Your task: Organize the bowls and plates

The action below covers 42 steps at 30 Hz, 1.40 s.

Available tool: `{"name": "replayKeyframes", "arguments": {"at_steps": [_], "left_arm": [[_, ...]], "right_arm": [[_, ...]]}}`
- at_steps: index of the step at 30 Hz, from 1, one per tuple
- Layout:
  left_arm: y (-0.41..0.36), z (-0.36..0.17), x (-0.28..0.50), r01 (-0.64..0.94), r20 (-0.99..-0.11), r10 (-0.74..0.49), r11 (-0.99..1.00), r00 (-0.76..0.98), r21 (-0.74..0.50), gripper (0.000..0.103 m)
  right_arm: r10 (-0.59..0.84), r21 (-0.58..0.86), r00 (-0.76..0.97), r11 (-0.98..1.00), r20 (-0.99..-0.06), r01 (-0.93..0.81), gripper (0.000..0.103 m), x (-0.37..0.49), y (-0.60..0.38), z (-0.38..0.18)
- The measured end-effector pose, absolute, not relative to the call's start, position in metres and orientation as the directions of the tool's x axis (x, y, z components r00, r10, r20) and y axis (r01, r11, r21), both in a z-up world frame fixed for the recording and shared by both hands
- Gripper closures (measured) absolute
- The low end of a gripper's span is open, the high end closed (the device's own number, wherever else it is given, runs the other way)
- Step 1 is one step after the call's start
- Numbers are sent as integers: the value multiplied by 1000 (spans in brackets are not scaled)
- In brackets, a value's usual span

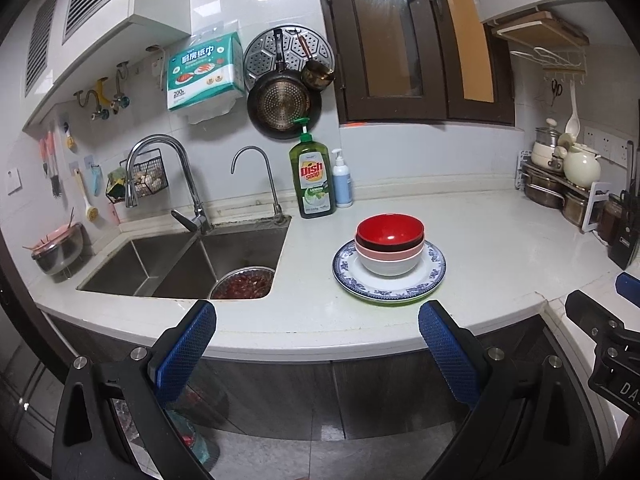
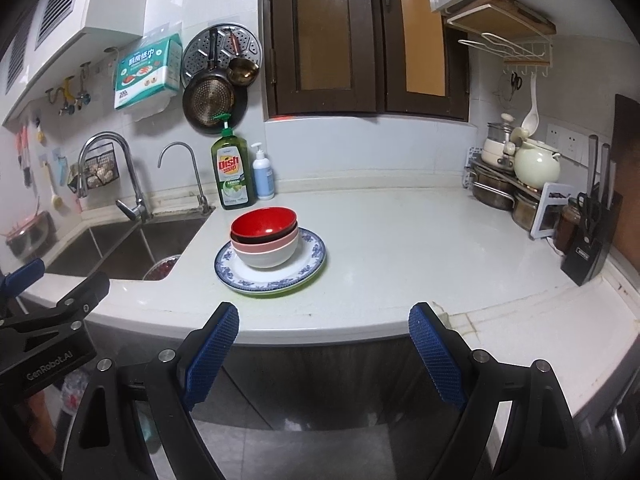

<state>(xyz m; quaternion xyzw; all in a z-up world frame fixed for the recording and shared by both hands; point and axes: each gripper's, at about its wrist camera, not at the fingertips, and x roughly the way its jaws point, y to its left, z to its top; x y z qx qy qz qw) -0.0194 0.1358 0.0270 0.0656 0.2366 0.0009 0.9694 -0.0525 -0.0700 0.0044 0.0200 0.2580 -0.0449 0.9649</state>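
Kitchen worktop [image 1: 500, 240] at an apparently late stage of the task. Three nested bowls, red bowl [image 1: 390, 229] uppermost, pink bowl [image 1: 384, 251] in the middle and white bowl [image 1: 389, 265] lowest, stand on a blue-rimmed plate [image 1: 434, 276], which appears to lie on a green-edged plate beneath; the stack sits near the sink [image 1: 180, 264]. Little seems left beyond any relocation. The glossy bowls are round and deep; the plates are flat and patterned; the worktop is smooth pale stone. Left tongs [image 1: 318, 340] and right tongs [image 2: 324, 336], with blue textured pads, hang wide apart and empty before the worktop edge.
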Motion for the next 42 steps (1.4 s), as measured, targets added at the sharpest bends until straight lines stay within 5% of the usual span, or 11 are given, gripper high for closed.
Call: {"name": "replayKeyframes", "arguments": {"at_steps": [42], "left_arm": [[142, 34, -39, 31, -431, 24, 992, 902, 119, 0]], "right_arm": [[-84, -2, 881, 996, -465, 93, 15, -79, -71, 18]]}}
